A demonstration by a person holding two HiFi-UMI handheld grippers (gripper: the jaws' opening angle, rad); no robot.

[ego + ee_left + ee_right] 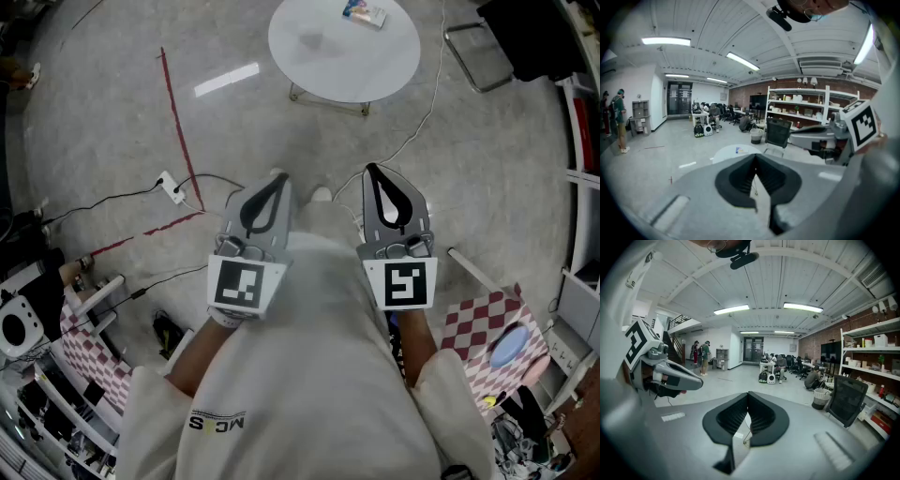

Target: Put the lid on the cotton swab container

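Observation:
Both grippers are held close to my chest, pointing forward over the floor. My left gripper (277, 180) is shut with nothing between its jaws, which meet at their tips (755, 157). My right gripper (373, 171) is likewise shut and holds nothing (748, 394). Ahead stands a round white table (319, 58), and a small colourful packet (364, 13) lies near its far edge. I cannot tell whether that packet is the cotton swab container. No lid shows in any view.
A red tape line (178, 131) and cables with a power strip (172, 187) cross the grey floor. Checkered tables flank me at left (94, 361) and right (483, 328), the right one bearing a blue plate (509, 345). A chair frame (478, 58) stands beside the round table.

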